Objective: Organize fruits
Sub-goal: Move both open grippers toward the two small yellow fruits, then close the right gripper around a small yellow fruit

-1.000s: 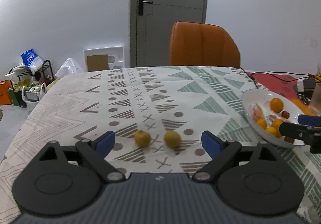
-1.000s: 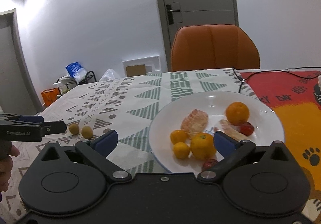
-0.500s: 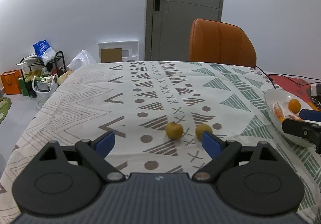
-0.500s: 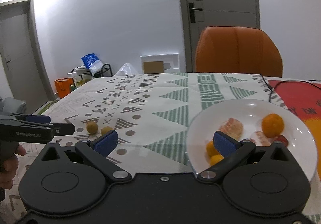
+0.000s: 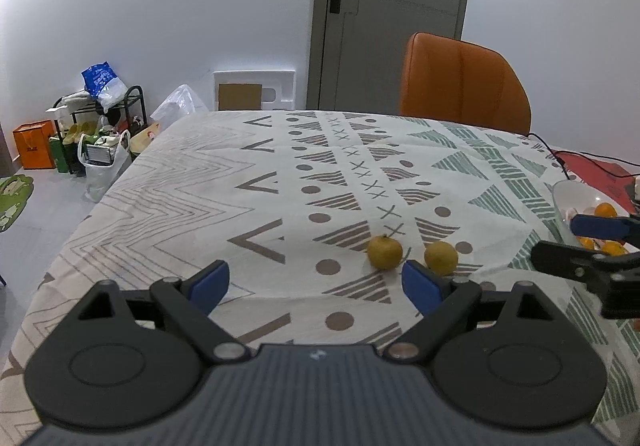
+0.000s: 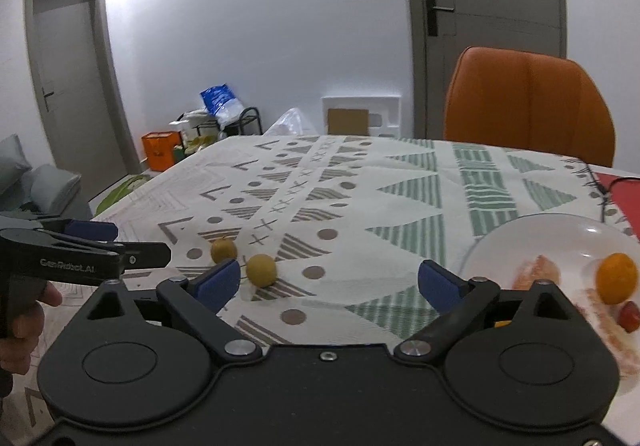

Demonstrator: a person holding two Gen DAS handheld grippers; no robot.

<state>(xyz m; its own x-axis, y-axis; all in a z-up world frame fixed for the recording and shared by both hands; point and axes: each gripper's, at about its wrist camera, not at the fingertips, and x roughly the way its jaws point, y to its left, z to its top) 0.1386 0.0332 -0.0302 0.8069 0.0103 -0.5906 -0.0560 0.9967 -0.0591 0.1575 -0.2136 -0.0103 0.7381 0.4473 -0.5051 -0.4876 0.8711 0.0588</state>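
Two small yellow-brown fruits lie side by side on the patterned tablecloth: the left one and the right one. My left gripper is open and empty, with both fruits just beyond its right fingertip. My right gripper is open with its jaws closing a little and nothing between them; the right fruit sits just past its left fingertip. A white plate at the right holds oranges, peeled segments and a red fruit.
An orange chair stands at the table's far edge. A black cable crosses a red mat at the far right. Bags and a rack clutter the floor left of the table. A hand holds the left gripper.
Both views have swung left: the two fruits slid rightward past the left gripper's right finger, and the plate moved to the right edge in both views. The right gripper now faces the fruits.
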